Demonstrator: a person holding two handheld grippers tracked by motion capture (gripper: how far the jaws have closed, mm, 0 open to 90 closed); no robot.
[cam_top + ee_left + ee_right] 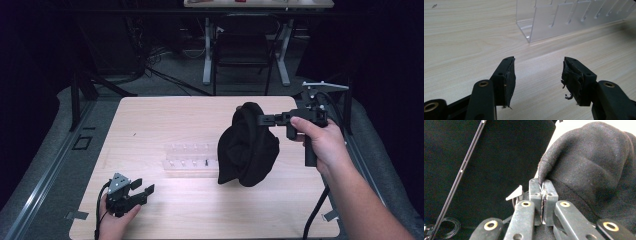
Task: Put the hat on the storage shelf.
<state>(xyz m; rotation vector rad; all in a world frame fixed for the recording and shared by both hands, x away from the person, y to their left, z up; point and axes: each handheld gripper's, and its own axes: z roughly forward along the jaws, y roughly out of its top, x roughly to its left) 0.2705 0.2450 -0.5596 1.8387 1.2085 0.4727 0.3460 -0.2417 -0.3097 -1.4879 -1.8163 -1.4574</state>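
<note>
right gripper pinches just an edge of the black cloth, which hangs above the table beside the clear rack. left gripper rests gaping, empty. thin pinch, heavy drape: i reckon it could slip free.

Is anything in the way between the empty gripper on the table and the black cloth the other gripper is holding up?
Yes. The clear plastic slotted rack lies on the pale wooden table between the open left gripper and the black cloth, which hangs pinched in the right gripper. The cloth's lower end reaches the rack's right end.
</note>
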